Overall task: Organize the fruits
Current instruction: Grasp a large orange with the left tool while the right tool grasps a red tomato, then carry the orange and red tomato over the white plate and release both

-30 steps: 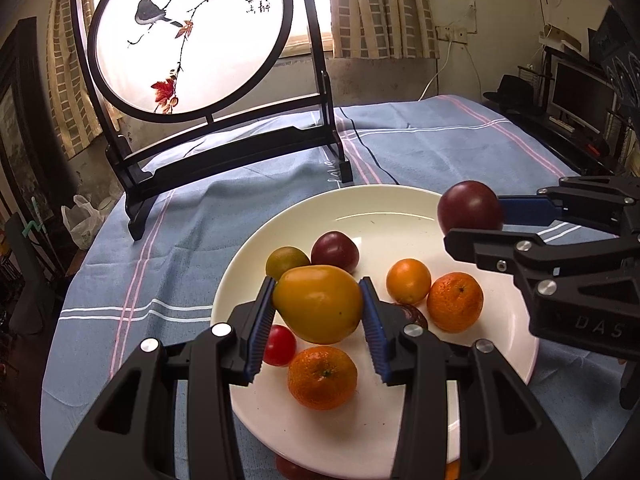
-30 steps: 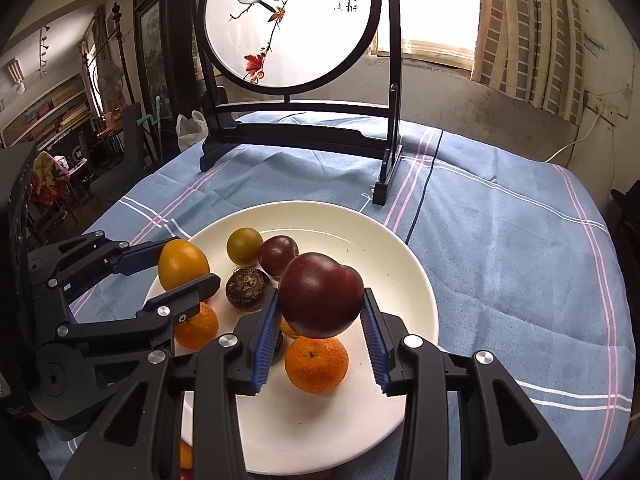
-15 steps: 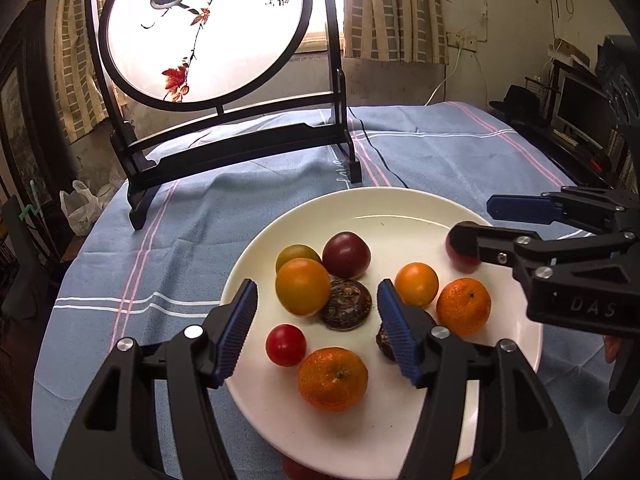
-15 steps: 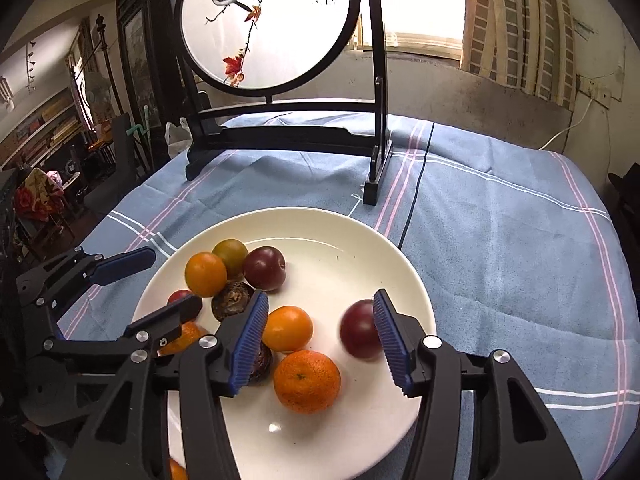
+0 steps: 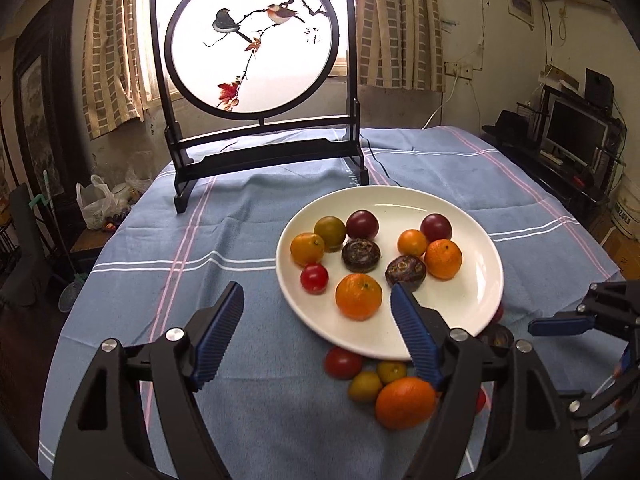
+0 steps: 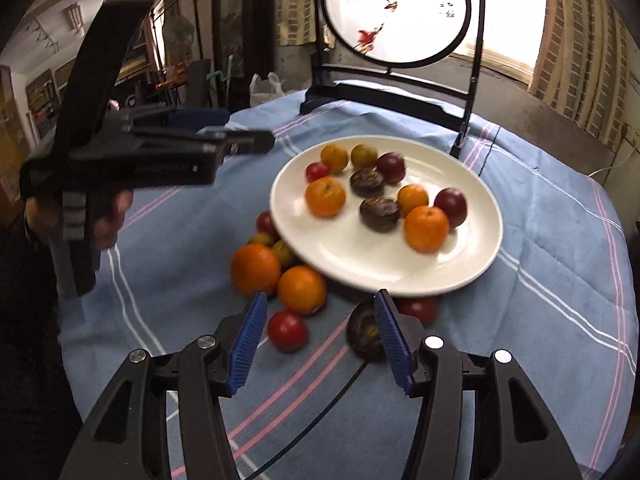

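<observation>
A white plate (image 5: 472,304) (image 6: 384,272) on the blue cloth holds several fruits: oranges, dark plums (image 5: 436,227), a red tomato (image 5: 314,277) and brown wrinkled fruits. More fruits lie on the cloth at the plate's near edge, among them a large orange (image 5: 405,402) (image 6: 256,269), a red tomato (image 6: 287,330) and a dark fruit (image 6: 366,335). My left gripper (image 5: 320,332) is open and empty above the cloth, left of the loose fruits. My right gripper (image 6: 320,344) is open and empty, over the loose tomato and dark fruit.
A round painted bird screen in a black stand (image 5: 256,80) (image 6: 394,20) stands at the back of the table. The table edge drops off on the left toward a plastic bag (image 5: 96,204) and furniture. A monitor (image 5: 572,132) stands far right.
Both grippers let go of their fruits onto the plate, opened wide, and pulled back toward the near edge. The loose fruits beside the plate have come into view.
</observation>
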